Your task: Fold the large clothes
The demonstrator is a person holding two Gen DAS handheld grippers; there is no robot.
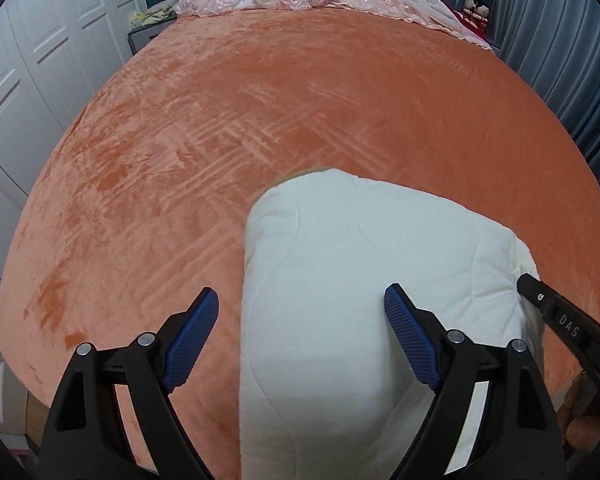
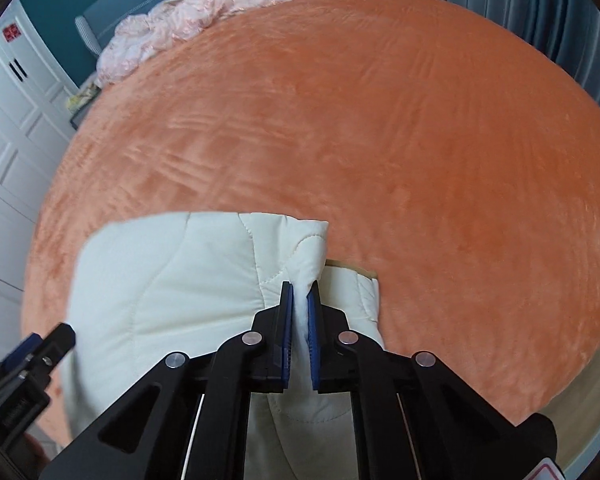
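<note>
Bed [image 1: 300, 92]: orange plush cover, folded cream quilt [image 1: 340, 280] near its foot edge, long axis toward headboard.
Left tongs [image 1: 302, 308]: spread wide above quilt.
Right tongs [image 2: 300, 292]: pinched quilt's edge.
Hidden: quilt's near end.

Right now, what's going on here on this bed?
A person holding two grippers is folding a cream quilted garment on the orange bedspread. The right gripper is shut on a bunched edge of the fabric. The left gripper is open above the garment's left edge, gripping nothing. The garment looks partly folded into a bundle.
</note>
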